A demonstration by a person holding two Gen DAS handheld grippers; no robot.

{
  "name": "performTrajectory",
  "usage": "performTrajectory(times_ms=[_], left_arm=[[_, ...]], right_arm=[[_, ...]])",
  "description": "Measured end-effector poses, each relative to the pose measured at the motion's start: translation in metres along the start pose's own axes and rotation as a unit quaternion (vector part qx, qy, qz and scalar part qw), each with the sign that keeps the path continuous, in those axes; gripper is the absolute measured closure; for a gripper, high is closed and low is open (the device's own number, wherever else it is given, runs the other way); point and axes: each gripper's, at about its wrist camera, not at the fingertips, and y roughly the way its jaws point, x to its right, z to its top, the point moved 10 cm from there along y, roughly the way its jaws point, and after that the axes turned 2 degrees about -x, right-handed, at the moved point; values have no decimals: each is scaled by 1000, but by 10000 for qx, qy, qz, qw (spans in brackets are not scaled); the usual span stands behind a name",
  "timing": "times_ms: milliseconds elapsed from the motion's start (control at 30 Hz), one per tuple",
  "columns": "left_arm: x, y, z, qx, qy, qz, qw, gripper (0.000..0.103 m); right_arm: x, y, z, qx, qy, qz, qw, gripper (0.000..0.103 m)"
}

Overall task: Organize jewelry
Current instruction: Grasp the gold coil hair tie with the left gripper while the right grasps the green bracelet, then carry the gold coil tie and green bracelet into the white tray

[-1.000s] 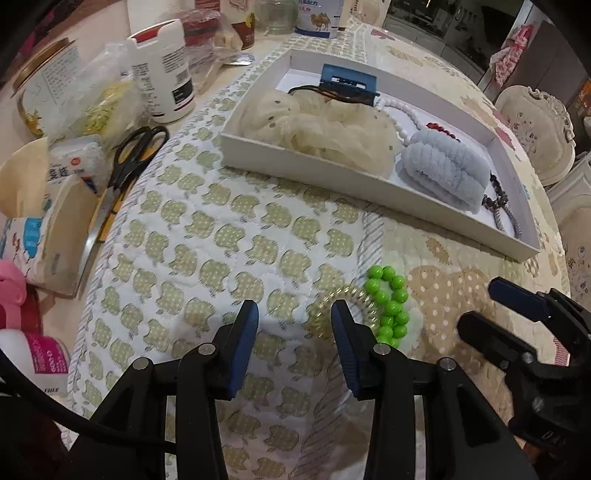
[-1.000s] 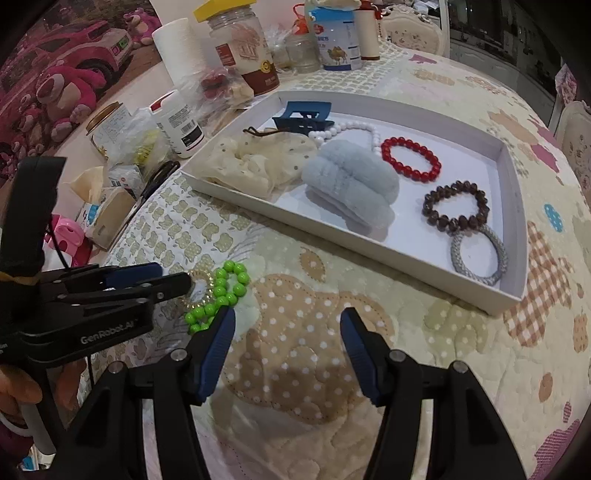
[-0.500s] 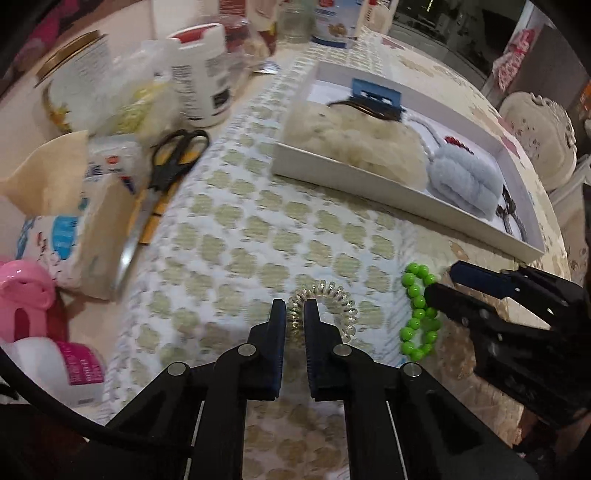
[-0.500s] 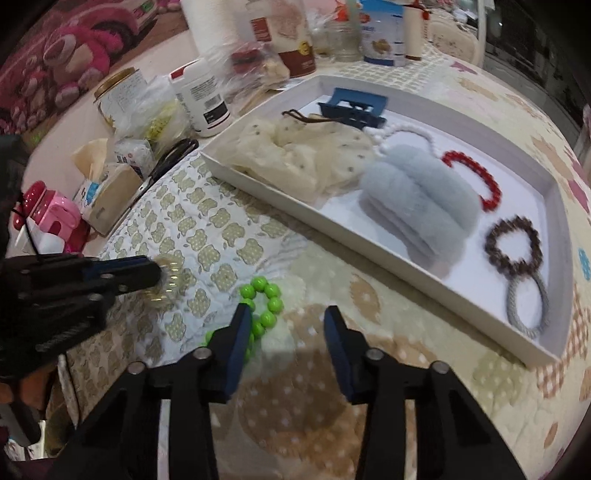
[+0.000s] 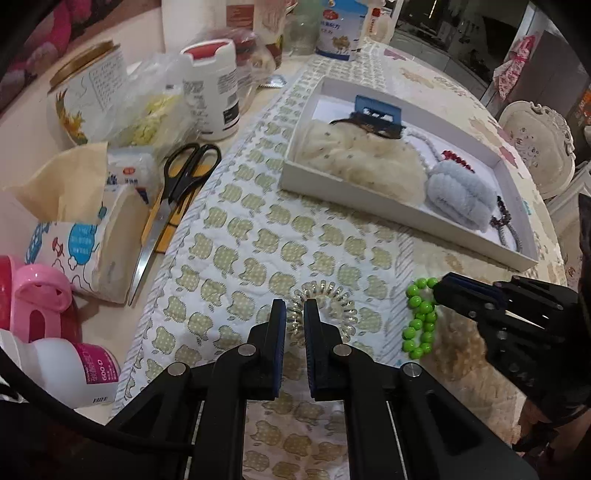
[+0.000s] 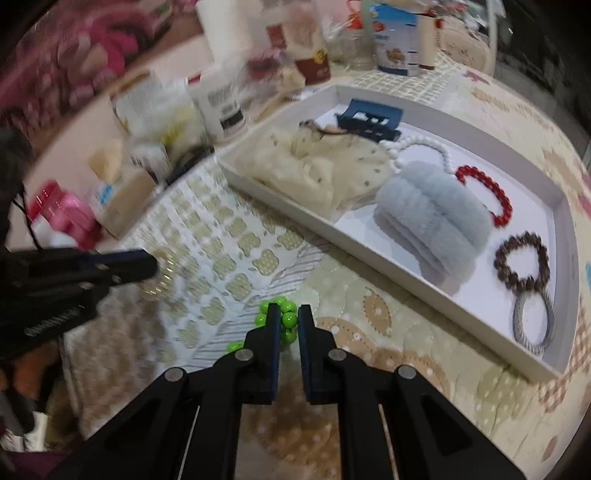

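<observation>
My left gripper [image 5: 294, 314] is shut on the near rim of a clear spiral hair tie [image 5: 325, 299] that lies on the quilted cloth. My right gripper [image 6: 287, 319] is shut on a green bead bracelet [image 6: 286, 317], which also shows in the left wrist view [image 5: 419, 317] on the cloth beside the tie. A white tray [image 5: 391, 206] behind holds a cream scrunchie [image 6: 314, 170], a blue-grey fluffy scrunchie [image 6: 432, 218], a blue claw clip [image 6: 373, 118], a white bead string [image 6: 417, 146], a red bracelet [image 6: 491, 195], a brown bracelet [image 6: 521, 262] and a grey hair tie [image 6: 532, 321].
To the left of the cloth lie scissors [image 5: 173, 199], a tissue pack [image 5: 85, 243], white bottles [image 5: 214, 88], a tin [image 5: 85, 92] and pink containers [image 5: 37, 299]. Jars and a carton [image 5: 340, 29] stand at the back.
Both grippers have gone from open to shut: the left one closed on the spiral hair tie, the right one moved left and closed on the green bracelet.
</observation>
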Motion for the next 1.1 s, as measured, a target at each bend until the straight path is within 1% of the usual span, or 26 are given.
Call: performTrajectory(times_ms=[267, 400, 600, 833, 1100], left_arm=[[27, -22, 23, 277, 177, -90, 9994, 98], [42, -36, 42, 485, 292, -118, 9983, 98], [68, -47, 75, 765, 543, -119, 9955, 98], [99, -40, 110, 826, 791, -184, 9933, 98], [129, -18, 145, 844, 1022, -158, 9910, 98]], right_arm=[[10, -65, 14, 563, 284, 235, 9977, 94], [18, -91, 24, 797, 281, 104, 9964, 94], [51, -124, 36, 1067, 410, -148, 9933, 94], [91, -140, 47, 1208, 647, -393, 9898, 94], [130, -128, 59, 1153, 927, -554, 9874, 94]])
